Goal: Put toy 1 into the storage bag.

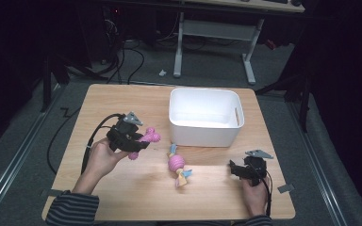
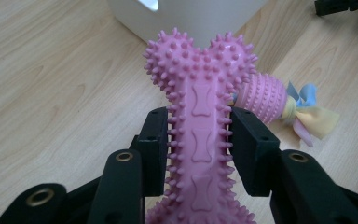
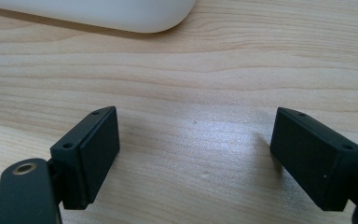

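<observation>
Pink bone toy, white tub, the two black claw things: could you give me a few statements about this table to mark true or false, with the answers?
1. The left gripper is clamped on the pink spiky bone toy. True.
2. The right gripper holds the pink ball toy with cloth tails. False: its jaws stand wide apart over bare wood, and that ball toy lies on the table between the two grippers.
3. The white bin has toys in it. False: it looks empty in the high view.
4. The bin sits on the far half of the table from the person. True.
5. The bone is gripped by one knobbly end. False: the jaws press on its narrow middle.
</observation>
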`<state>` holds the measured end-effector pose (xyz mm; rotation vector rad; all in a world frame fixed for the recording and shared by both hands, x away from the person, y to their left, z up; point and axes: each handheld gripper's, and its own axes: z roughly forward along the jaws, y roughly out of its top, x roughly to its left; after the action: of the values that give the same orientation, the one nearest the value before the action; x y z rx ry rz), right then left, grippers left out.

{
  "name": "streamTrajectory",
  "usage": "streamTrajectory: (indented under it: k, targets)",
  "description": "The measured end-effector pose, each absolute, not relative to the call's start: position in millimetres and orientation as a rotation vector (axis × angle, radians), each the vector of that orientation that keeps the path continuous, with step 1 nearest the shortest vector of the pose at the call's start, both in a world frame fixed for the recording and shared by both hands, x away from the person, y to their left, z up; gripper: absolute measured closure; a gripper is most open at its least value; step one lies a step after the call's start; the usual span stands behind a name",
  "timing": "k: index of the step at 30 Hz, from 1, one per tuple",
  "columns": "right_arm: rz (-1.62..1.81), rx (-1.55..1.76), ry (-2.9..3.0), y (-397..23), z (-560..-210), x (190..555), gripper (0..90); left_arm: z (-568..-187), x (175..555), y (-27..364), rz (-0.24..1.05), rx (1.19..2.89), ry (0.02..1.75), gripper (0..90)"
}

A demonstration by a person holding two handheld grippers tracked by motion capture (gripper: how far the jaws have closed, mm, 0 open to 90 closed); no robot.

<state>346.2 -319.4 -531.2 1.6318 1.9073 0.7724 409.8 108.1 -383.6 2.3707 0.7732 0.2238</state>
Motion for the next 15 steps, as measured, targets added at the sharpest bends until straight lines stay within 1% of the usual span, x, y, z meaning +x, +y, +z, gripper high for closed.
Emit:
streamTrajectory:
  k: [15]
  targets:
    - [0.776, 1.623, 1.915, -319, -531, 346, 15.6, -359, 423, 85, 0.196, 2.355, 0.727, 59.1]
